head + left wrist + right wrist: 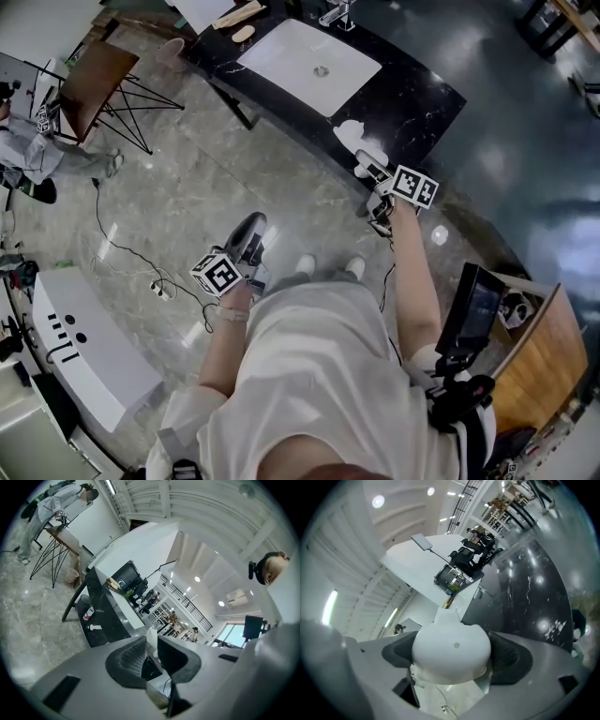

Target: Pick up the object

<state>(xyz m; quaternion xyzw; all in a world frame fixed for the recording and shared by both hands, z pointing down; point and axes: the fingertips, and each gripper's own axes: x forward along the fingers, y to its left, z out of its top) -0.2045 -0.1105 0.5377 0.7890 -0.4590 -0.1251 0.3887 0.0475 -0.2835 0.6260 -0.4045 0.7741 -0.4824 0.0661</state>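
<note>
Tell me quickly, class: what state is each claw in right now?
Left claw: slightly open, nothing between its jaws.
Right claw: closed on a white rounded object.

The left tongs (pixel 249 230) sit low at centre-left on the bent left arm (pixel 223 342), jaws a narrow gap apart with nothing between them. The right tongs (pixel 367 164), on the outstretched right arm (pixel 413 272) at centre-right, clamp a white rounded object (pixel 452 651).

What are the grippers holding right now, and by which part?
Right gripper clamps a white rounded object across its wide sides; left gripper holds nothing.
</note>
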